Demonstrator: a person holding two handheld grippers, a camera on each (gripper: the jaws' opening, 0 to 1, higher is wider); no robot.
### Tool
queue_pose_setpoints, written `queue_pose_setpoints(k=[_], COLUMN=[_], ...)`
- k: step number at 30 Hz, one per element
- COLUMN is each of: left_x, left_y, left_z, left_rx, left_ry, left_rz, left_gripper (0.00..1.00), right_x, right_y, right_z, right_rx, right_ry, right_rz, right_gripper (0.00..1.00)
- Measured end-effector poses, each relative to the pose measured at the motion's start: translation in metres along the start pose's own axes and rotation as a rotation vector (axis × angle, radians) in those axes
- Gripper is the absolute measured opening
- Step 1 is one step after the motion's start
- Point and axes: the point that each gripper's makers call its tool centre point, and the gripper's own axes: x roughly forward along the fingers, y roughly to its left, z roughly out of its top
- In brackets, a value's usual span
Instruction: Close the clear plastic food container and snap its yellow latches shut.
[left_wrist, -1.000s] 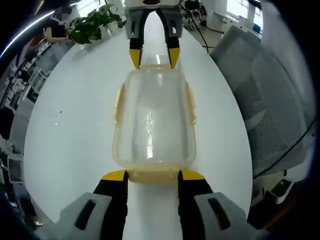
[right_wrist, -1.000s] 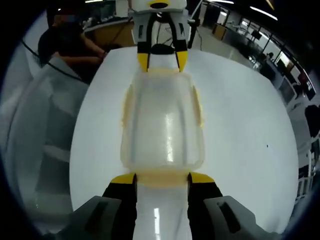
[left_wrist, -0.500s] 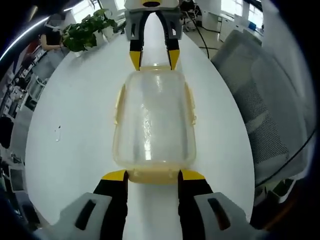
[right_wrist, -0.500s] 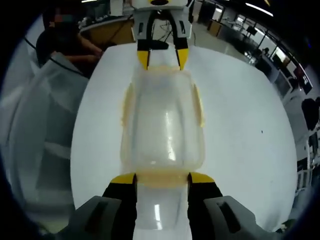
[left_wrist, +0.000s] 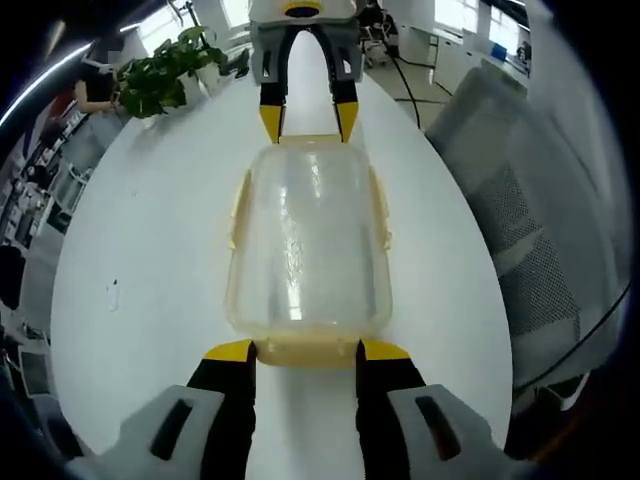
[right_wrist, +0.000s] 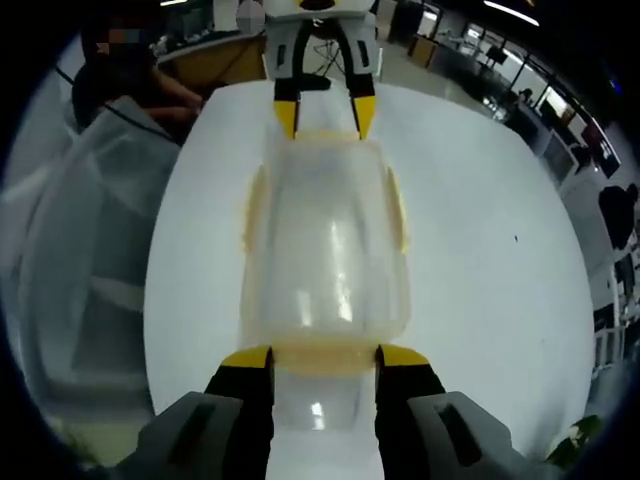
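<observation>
The clear plastic container (left_wrist: 305, 240) lies lengthwise between my two grippers over the white table (left_wrist: 150, 250), with its lid on top. Yellow side latches (left_wrist: 240, 205) (left_wrist: 381, 205) hang along its long sides. My left gripper (left_wrist: 305, 350) is shut on the near yellow end latch, a tip on each side of it. At the far end, my right gripper (left_wrist: 305, 120) clamps the opposite end latch. In the right gripper view the same container (right_wrist: 325, 240) shows, with my right gripper (right_wrist: 323, 357) on its near end and the left gripper (right_wrist: 325, 115) on its far end.
A potted plant (left_wrist: 160, 75) stands at the table's far left edge. A grey mesh office chair (left_wrist: 530, 200) sits close beside the table. In the right gripper view a person (right_wrist: 140, 70) sits beyond the same chair (right_wrist: 80, 250).
The container keeps its place between both grippers. The table, plant and chair have slid slightly in both views, so the cameras have moved together with the container.
</observation>
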Motion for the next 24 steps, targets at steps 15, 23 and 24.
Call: queue_pose_setpoints(k=[15,23,24], left_x=[0.015,0.022,0.023], left_y=[0.001,0.002,0.002], left_z=[0.029,0.048,0.050], left_rx=[0.021,0.033,0.034], left_ry=[-0.019,-0.037,-0.038], left_rz=[-0.015,-0.021,-0.023], left_gripper=[0.38,0.38,0.38], right_x=[-0.013,-0.022,-0.022], right_y=[0.003,0.005,0.005], right_z=[-0.030,-0.047,-0.049], right_rx=[0.025,0.038,0.039], right_ry=[0.014,0.020,0.020], right_rz=[-0.005,-0.008,-0.008], right_gripper=[0.37,0.37,0.37])
